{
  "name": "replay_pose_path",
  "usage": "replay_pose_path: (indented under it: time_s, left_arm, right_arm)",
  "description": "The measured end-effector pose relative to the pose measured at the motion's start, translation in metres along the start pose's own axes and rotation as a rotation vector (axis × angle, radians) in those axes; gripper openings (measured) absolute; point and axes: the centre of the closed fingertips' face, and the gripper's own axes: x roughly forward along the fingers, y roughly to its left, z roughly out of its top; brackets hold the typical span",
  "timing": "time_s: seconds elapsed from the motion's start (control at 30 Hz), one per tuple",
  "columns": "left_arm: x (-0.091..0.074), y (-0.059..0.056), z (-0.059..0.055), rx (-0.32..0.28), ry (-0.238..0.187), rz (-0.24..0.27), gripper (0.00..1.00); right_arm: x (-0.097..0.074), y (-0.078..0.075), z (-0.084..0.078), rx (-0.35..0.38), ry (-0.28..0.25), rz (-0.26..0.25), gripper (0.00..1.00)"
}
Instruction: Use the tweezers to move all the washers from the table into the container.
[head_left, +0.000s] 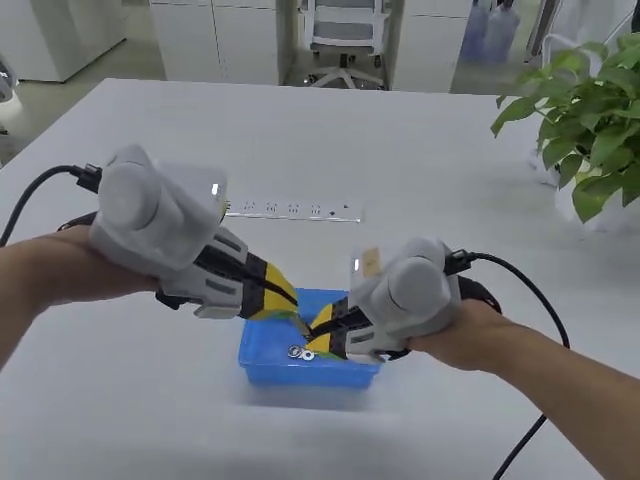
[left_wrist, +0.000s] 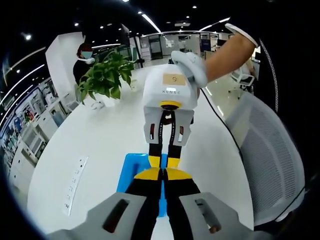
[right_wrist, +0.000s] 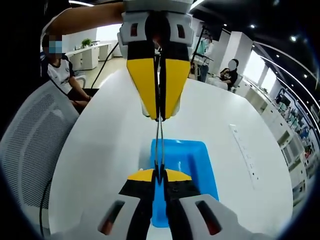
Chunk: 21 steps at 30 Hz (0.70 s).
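A blue container (head_left: 262, 352) sits on the white table (head_left: 420, 160), with a few washers (head_left: 300, 352) lying inside it. My two grippers meet tip to tip just above it. The left gripper (head_left: 288, 297) comes in from the left and the right gripper (head_left: 322, 328) from the right. Thin metal tweezers (right_wrist: 159, 145) run between them. My right gripper (right_wrist: 159, 175) is shut on one end of them. The left gripper (right_wrist: 159, 112) is shut on the other end. In the left gripper view my jaws (left_wrist: 162, 173) are pressed together, facing the right gripper (left_wrist: 169, 107) over the container (left_wrist: 131, 170).
A white power strip (head_left: 290, 210) lies on the table beyond the container. A green plant (head_left: 590, 120) stands at the right edge, and an office chair (head_left: 345, 35) is behind the far edge. Cables trail from both grippers.
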Motion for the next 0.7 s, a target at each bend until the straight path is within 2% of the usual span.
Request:
replay_pose_path:
  time_s: [0.3, 0.43, 0.53, 0.7]
  left_arm:
    - [0.002, -0.016, -0.01, 0.002, 0.031, -0.001, 0.05]
    - [0.007, -0.026, -0.017, 0.005, 0.057, -0.011, 0.06]
    - [0.012, -0.032, -0.026, 0.022, 0.098, -0.019, 0.07]
    - [0.018, -0.041, -0.032, 0.042, 0.121, -0.025, 0.07]
  right_arm:
    - [-0.007, 0.015, -0.007, -0.028, 0.052, 0.0, 0.07]
    - [-0.009, 0.021, -0.011, -0.035, 0.072, 0.006, 0.06]
    - [-0.01, 0.026, -0.012, -0.043, 0.082, 0.011, 0.06]
    - [-0.009, 0.037, -0.018, -0.055, 0.118, 0.028, 0.06]
